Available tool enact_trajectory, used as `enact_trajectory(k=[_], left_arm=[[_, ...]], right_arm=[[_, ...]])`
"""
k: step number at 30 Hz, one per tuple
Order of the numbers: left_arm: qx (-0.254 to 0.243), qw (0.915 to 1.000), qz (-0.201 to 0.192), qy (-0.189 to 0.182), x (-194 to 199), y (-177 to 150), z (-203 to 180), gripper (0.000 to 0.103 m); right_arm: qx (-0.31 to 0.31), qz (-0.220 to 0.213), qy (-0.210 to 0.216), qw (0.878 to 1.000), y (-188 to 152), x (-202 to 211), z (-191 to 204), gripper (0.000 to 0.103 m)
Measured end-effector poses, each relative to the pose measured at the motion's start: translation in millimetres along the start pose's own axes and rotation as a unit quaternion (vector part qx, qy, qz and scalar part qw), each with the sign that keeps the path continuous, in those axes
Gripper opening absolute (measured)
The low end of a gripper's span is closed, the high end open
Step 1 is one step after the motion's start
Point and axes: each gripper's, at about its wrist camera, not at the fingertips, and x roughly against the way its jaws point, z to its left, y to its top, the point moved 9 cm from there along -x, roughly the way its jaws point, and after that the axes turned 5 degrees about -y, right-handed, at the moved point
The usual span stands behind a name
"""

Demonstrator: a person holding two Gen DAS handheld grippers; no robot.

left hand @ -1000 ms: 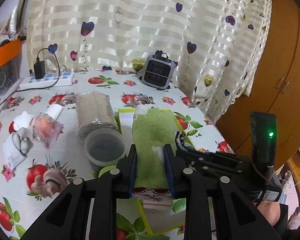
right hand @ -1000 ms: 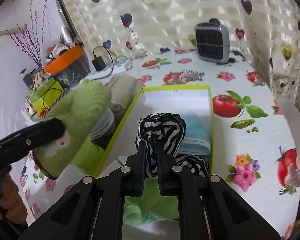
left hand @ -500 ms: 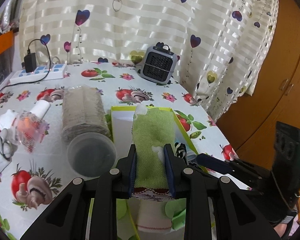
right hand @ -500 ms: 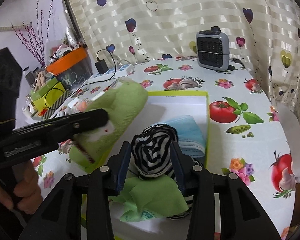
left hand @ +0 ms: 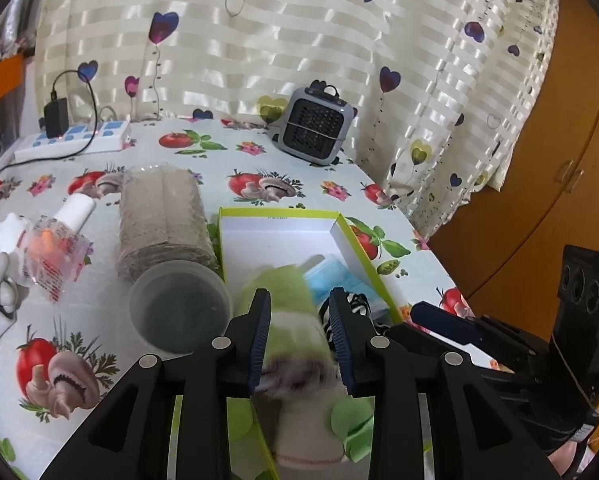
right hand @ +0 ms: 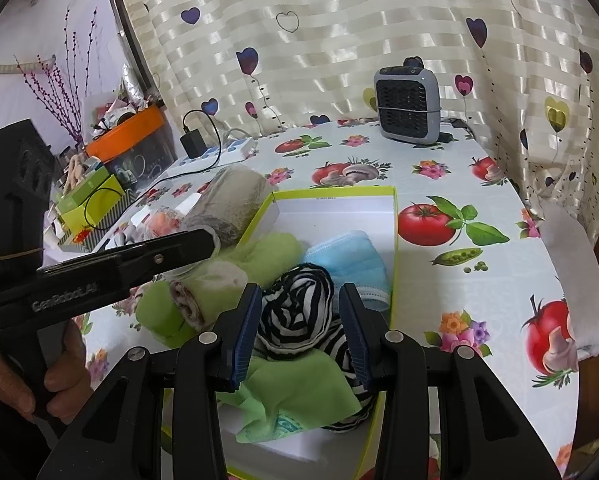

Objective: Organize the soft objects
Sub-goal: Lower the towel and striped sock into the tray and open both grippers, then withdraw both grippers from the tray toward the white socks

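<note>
Left wrist view looks down on the left gripper, whose jaws have just been opening around the green sock. The sock is blurred and sits between the pads, which look to stand just clear of it, so I judge this to be the drop-off step: the sock is being let go into the lime-edged box. In the right wrist view the same sock is a soft roll with a pale patterned cuff, draped across the box's left wall, partly in and partly hanging outside. The right gripper has its jaws wide, just opened, with the black-and-white striped sock lying loose between them, on a flat green cloth and beside a blue face mask in the box. Next, probably, the left gripper should finish spreading and pull back without snagging the fabric; the roll may then need a nudge inward, since it could slide off the wall onto the tablecloth.
</note>
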Motion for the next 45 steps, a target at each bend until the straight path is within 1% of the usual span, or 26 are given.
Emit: enact_trajectory(k=[3, 8, 11, 14, 26, 34, 45], left_arm=[[-0.010, 0.9999, -0.004, 0.002, 8, -2, -4, 0.028], [-0.015, 0.9998, 0.008, -0.008, 15, -15, -8, 0.028], [-0.017, 0.9998, 0.002, -0.008, 24, -18, -10, 0.028], [-0.021, 0.9998, -0.006, -0.002, 34, -19, -10, 0.028], [-0.024, 0.9995, -0.017, 0.013, 62, -31, -10, 0.028], [-0.018, 0.9993, -0.023, 0.022, 75, -35, -4, 0.028], [-0.005, 0.9988, -0.028, 0.040, 88, -41, 14, 0.028]], right_arm=[[0.001, -0.001, -0.001, 1.000, -2, 4, 2, 0.042], [-0.001, -0.001, -0.003, 1.000, -4, 9, 1, 0.042], [-0.001, -0.003, -0.004, 1.000, -5, 13, 2, 0.042], [0.003, -0.004, -0.003, 1.000, -6, 19, 8, 0.042], [0.029, -0.014, 0.006, 0.999, -8, 38, 33, 0.042], [0.043, -0.016, 0.011, 0.999, -9, 44, 47, 0.042], [0.059, -0.015, 0.019, 0.998, -11, 45, 63, 0.042]])
